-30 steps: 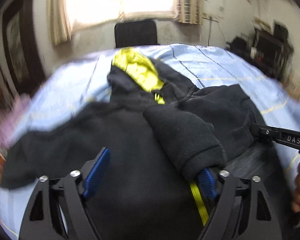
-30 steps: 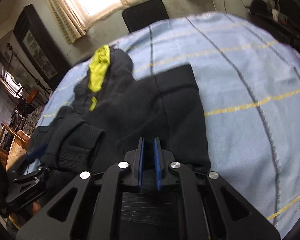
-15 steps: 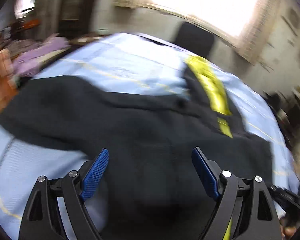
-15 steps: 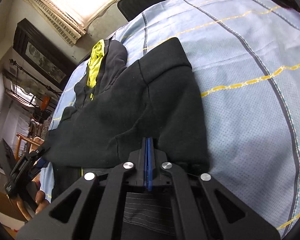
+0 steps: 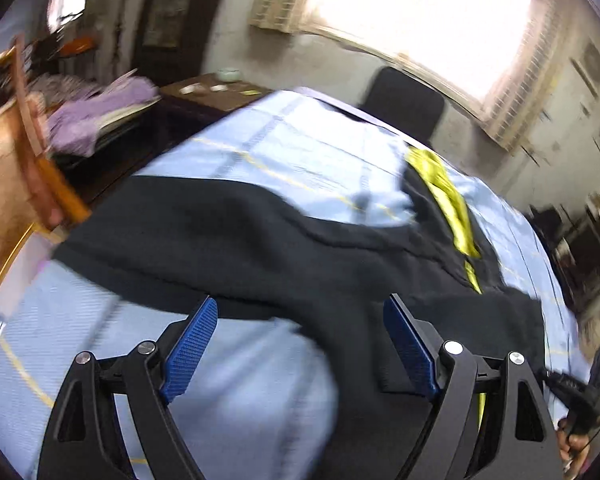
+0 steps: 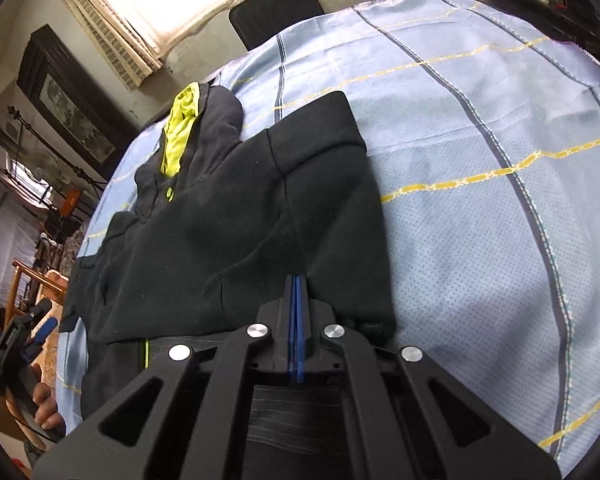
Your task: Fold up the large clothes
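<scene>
Right gripper (image 6: 296,300): its 2 blue pads meet, pinching the near hem of the black hoodie (image 6: 236,220). Left gripper (image 5: 300,344): jaws wide apart, nothing between them, poised above the left sleeve (image 5: 188,232), which lies spread across the blue checked sheet (image 6: 480,160). The right side appears already folded in; judged next step: lower onto that sleeve, clamp it, fold it across the body.

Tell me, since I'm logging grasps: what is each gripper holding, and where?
Left gripper: open, holding nothing. Right gripper: shut at the near edge of the black hoodie; whether fabric is pinched cannot be told.
</scene>
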Demonstrator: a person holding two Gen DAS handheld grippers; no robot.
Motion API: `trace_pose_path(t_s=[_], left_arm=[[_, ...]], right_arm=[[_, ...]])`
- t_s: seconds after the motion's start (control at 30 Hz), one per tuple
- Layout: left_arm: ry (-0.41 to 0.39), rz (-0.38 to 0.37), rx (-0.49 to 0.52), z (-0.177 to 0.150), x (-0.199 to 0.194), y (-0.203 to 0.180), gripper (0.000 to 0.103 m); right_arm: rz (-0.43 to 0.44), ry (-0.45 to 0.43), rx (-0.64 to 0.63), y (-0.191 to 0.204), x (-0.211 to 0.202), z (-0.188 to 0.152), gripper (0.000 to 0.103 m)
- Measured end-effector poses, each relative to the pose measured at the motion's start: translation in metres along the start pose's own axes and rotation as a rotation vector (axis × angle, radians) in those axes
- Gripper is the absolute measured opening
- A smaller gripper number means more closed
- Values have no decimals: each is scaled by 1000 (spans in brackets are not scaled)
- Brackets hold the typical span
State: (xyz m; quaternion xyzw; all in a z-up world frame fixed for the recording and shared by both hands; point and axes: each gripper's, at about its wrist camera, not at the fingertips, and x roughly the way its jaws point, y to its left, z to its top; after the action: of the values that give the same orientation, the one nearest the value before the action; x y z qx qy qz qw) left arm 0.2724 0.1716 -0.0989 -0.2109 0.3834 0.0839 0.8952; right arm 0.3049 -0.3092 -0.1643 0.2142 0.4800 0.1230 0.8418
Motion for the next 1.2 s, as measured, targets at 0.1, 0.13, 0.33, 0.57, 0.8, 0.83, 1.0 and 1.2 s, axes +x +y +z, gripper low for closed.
trace_pose_path(t_s=[0.1,0.13,0.33,0.57,0.8,0.83,1.0,1.2], left_arm=[[19,4,-121,8,-3,46,85],[27,-2,-149,10,-3,57,85],[28,-31,-321,19,-5,127,85],[8,-95,-410,26,-10,162,85],[88,-273,-444,19,8,130,85],[103,-295,-447,16,11,124,85],[104,-265,-431,9,26,96,86],[-16,-221,-565,22,30,114,84]], right_arm=[[18,3,30,-3,-2,-1,0],[24,2,43,-3,-6,-1,0],[34,-108,-2,11,-47,-6,5],[63,-116,1,8,-51,-13,6],[50,-94,10,5,-40,-16,8],[49,-93,12,5,-40,-16,9],[60,-77,36,0,-36,-16,13],[61,-70,17,3,-31,-17,13]])
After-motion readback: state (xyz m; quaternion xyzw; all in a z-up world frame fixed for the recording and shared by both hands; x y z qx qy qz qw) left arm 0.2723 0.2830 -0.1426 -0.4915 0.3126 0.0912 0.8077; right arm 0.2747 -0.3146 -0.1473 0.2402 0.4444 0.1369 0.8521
